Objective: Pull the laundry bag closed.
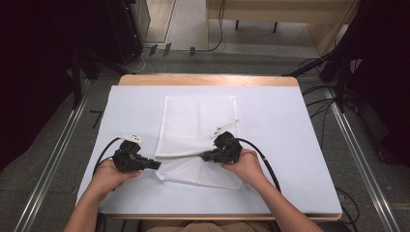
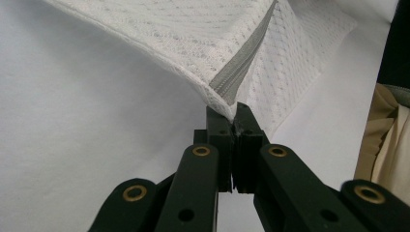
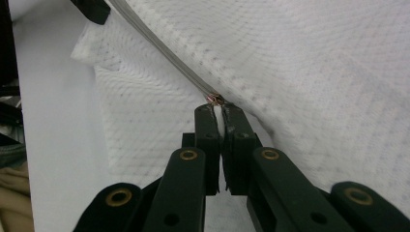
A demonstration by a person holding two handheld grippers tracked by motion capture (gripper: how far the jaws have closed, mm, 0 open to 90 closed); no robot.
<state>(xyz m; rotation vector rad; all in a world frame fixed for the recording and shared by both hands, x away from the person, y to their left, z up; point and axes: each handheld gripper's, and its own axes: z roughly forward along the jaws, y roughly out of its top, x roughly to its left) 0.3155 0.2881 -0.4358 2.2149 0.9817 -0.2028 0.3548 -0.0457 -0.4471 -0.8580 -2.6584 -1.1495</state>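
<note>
Mesh bag [image 1: 198, 125], white and zippered, is lying flat in the middle of the pale surface [image 1: 290, 145], its near edge folded toward the person. The grey zipper [image 2: 241, 67] is running along that near edge, crosswise to the person, and this line is what the next move is turning on: it is stretching straight between the two tools.

The left tool [image 1: 155, 165] is pinching the bag's near-left corner; in the left gripper view its jaws are pressed together on the fabric right at the end of the zipper. The right tool [image 1: 205, 155] is sitting partway along the zipper, to the right of the corner, and in the right gripper view its jaws are clamped tight on a small white tab just below the coppery zipper slider [image 3: 215, 99]. The right hand [image 1: 244, 164] is therefore the one nearer the slider, while the left hand [image 1: 109, 176] is anchoring the corner.

My guess is that the slider is about to be drawn along the zipper's length while the left tool is keeping the fabric taut. Nothing is standing in the way on the surface; only slack mesh near the slider looks likely to bunch or snag. Cables are trailing from both tools toward the person, clear of the zipper line.
</note>
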